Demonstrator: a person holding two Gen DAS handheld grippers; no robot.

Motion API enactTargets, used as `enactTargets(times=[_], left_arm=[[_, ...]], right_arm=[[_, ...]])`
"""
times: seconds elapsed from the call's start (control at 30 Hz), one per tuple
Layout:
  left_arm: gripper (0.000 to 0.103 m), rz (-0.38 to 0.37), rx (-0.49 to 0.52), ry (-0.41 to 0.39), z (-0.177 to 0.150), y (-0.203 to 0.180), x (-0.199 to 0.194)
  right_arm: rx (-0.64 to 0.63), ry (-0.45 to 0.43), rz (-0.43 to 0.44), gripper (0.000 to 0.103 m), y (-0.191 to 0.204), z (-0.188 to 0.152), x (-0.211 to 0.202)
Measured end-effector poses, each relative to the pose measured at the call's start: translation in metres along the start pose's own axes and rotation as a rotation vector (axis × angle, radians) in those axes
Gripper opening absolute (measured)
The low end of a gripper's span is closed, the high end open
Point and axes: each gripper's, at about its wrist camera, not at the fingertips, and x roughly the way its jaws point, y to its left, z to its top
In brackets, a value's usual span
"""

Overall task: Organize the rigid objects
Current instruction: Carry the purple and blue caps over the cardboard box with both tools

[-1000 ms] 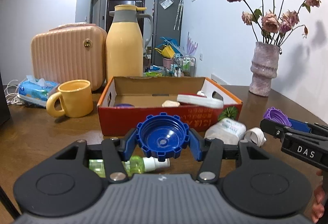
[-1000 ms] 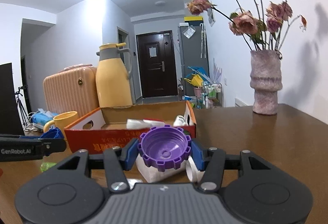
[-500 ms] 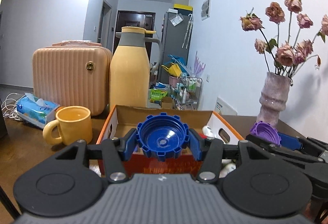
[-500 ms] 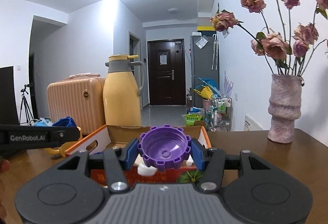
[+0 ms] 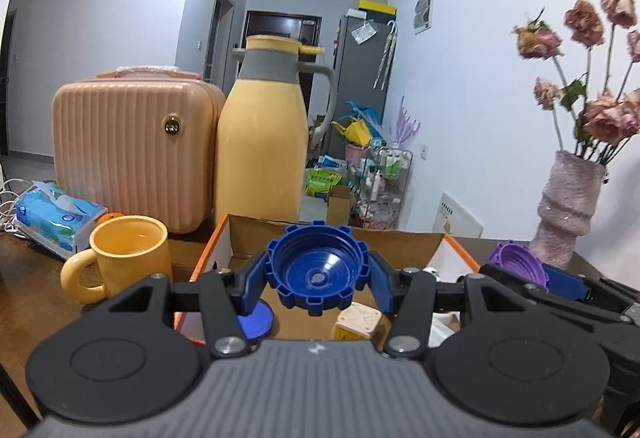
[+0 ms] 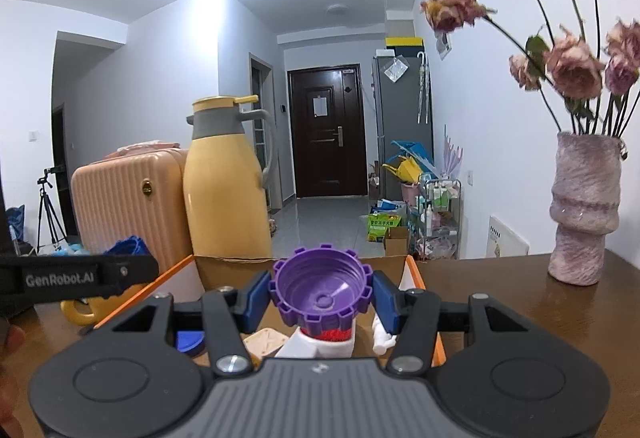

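While both claws rode in over the box, this was the picture:
Left gripper [image 5: 318, 280]: clamped on the blue cap [image 5: 318, 274], which had come up off the table and hung above the cardboard box [image 5: 434, 244].
Right gripper [image 6: 322, 296]: pinched the purple cap [image 6: 322, 292], likewise over the box now.
Box contents: blue disc [image 5: 256, 320], cream cube [image 5: 358, 320].
Meaning: looked like both caps were ready to drop in.
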Motion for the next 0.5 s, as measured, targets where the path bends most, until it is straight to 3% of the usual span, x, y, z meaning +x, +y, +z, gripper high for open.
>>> enactTargets(times=[0.5], left_arm=[[0.053,0.055,0.008,0.092,0.002,0.012,0.082]], right_arm=[[0.005,0.098,0.006,0.053,-0.015,-0.001,0.071]])
